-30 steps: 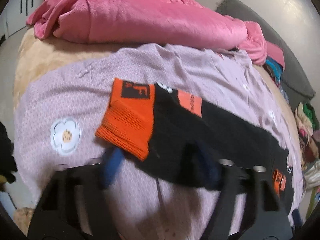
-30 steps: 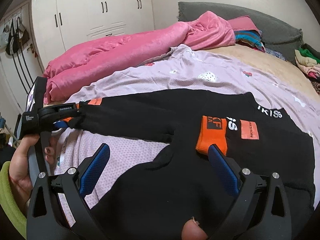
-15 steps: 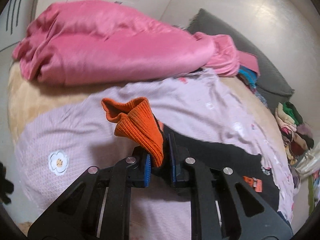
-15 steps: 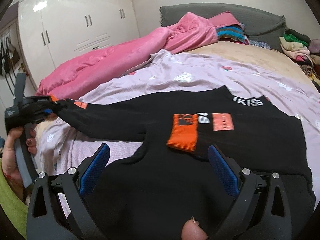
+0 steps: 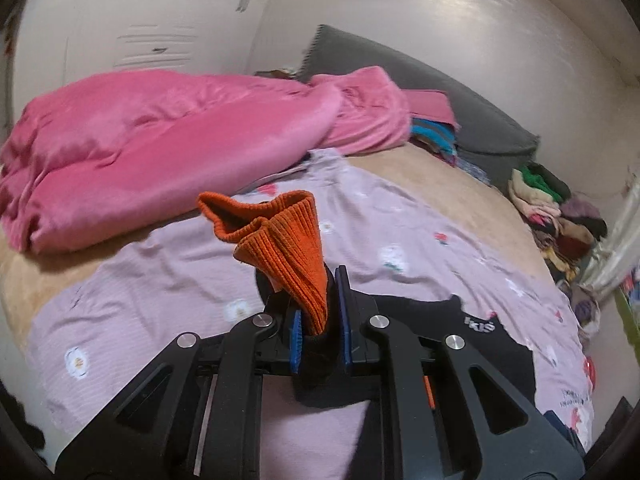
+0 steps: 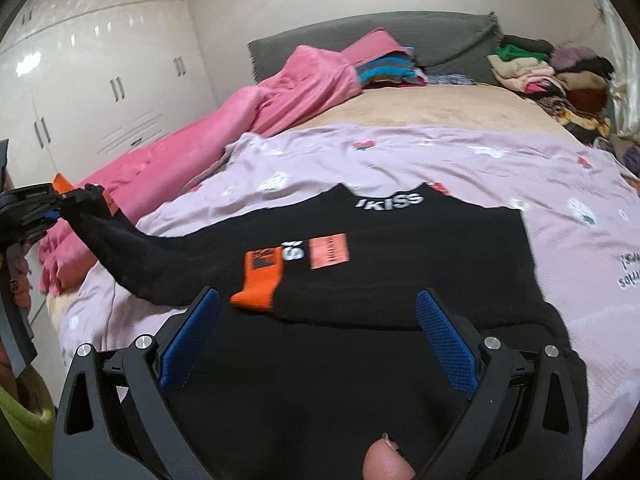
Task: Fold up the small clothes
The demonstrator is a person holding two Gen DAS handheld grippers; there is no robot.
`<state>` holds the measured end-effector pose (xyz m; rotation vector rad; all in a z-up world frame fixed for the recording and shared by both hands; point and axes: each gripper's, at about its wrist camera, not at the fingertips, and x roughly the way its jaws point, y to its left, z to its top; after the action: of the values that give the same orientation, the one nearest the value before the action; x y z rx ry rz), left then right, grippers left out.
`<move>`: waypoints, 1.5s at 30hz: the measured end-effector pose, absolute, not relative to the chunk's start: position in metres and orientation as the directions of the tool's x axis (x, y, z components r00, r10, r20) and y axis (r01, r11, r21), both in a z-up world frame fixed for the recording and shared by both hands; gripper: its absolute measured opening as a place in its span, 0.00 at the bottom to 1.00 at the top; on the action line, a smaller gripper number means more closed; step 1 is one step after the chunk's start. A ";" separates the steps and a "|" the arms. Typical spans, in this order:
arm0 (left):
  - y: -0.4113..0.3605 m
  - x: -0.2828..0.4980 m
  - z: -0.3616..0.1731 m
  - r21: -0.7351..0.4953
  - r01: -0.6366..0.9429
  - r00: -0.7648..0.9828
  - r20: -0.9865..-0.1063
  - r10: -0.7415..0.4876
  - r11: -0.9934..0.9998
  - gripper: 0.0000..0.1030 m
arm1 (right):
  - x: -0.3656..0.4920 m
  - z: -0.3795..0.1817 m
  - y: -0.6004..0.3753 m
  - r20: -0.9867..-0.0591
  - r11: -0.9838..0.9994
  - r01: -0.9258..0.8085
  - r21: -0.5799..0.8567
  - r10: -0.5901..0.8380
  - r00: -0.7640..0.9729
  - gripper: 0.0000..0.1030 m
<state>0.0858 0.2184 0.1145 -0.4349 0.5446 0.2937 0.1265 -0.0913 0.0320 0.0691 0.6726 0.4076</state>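
Note:
A black sweater (image 6: 400,248) with orange cuffs and white "KISS" lettering lies spread on a lilac floral sheet (image 6: 460,160). My left gripper (image 5: 319,320) is shut on the sweater's left sleeve just below its orange ribbed cuff (image 5: 280,236), which sticks up between the blue pads. In the right wrist view the left gripper (image 6: 36,208) holds that sleeve (image 6: 132,256) lifted and stretched out to the left. The other orange cuff (image 6: 260,280) lies folded across the sweater's chest. My right gripper (image 6: 316,328) is open and empty, low over the sweater's lower part.
A pink blanket (image 5: 152,140) is heaped along the far left of the bed. A grey headboard (image 6: 420,36) is at the back, with folded clothes (image 6: 552,68) piled at its right. White wardrobe doors (image 6: 100,80) stand to the left.
My left gripper closed on the sleeve at its orange cuff, then lifted it up and out to the left. The right gripper stayed open and shifted slightly over the sweater.

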 end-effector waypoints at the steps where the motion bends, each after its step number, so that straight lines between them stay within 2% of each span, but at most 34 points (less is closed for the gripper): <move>1: 0.213 0.089 0.117 -0.311 -0.371 0.819 -0.554 0.150 0.875 0.07 | 0.127 0.033 -0.099 -0.588 0.919 -0.337 0.204 0.390 0.709 0.95; 12: 0.140 0.126 0.137 -0.258 -0.216 0.843 -0.536 0.047 0.942 0.07 | 0.125 0.042 -0.160 -0.551 0.932 -0.234 0.275 0.353 0.757 0.95; 22: 0.078 0.141 0.130 -0.219 -0.077 0.838 -0.543 -0.055 0.973 0.07 | 0.120 0.046 -0.207 -0.528 0.939 -0.153 0.309 0.303 0.793 0.95; 29: 0.036 0.146 0.112 -0.192 0.029 0.822 -0.553 -0.132 0.981 0.07 | 0.118 0.046 -0.233 -0.522 0.941 -0.098 0.324 0.264 0.811 0.95; 45: -0.038 0.156 0.044 -0.127 0.193 0.717 -0.659 -0.228 0.973 0.07 | 0.114 0.037 -0.279 -0.549 0.949 0.035 0.314 0.151 0.822 0.95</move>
<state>0.1562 -0.0376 0.0444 -0.0507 0.7360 -0.2330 0.1142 -0.2787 0.0367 0.3201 0.6049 0.0628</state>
